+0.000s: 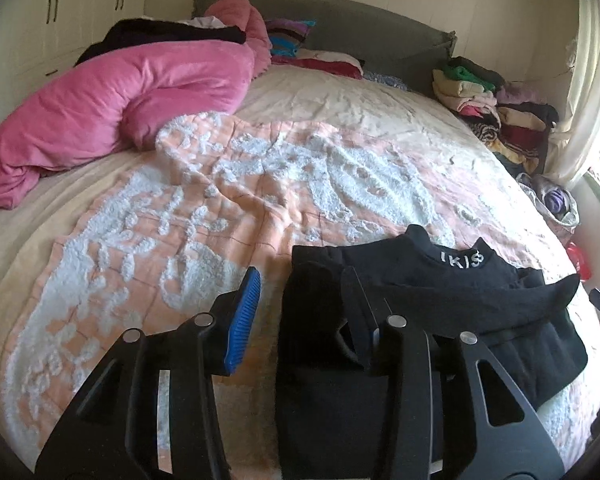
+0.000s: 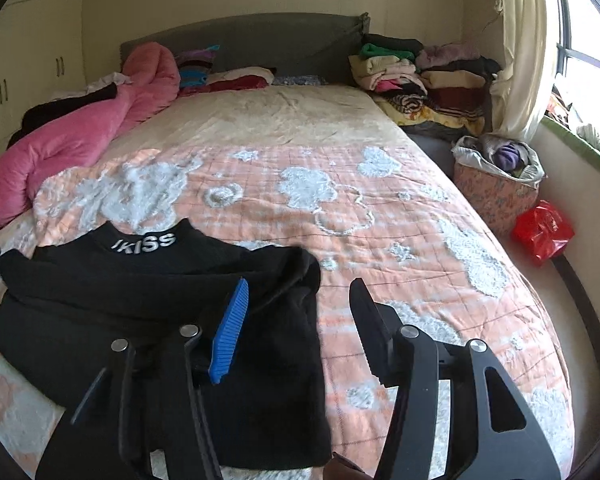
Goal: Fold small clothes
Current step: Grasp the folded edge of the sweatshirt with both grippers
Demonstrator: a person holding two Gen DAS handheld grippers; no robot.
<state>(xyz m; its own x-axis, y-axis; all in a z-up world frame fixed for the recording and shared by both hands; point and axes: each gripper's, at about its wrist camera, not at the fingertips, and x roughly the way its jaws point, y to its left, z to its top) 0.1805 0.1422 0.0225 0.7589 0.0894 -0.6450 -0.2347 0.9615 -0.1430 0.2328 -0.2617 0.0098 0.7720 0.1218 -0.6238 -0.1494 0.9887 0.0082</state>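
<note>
A small black sweater (image 1: pixel 440 280) with white letters on its collar lies flat on the peach-and-white blanket (image 1: pixel 220 200), sleeves laid across its body. My left gripper (image 1: pixel 302 304) hovers over the sweater's left side with its jaws apart; the folded left edge lies between the blue pad (image 1: pixel 244 316) and the black finger, which do not press on it. In the right wrist view the sweater (image 2: pixel 140 280) fills the lower left. My right gripper (image 2: pixel 296 316) stands open over its right edge, one finger above the cloth and the other above the blanket (image 2: pixel 380 220).
A pink duvet (image 1: pixel 112 108) is bunched at the bed's left. Stacked folded clothes (image 2: pixel 420 80) sit beside the headboard at the right. A patterned basket (image 2: pixel 496 192) and a red bag (image 2: pixel 542 232) stand on the floor by the window wall.
</note>
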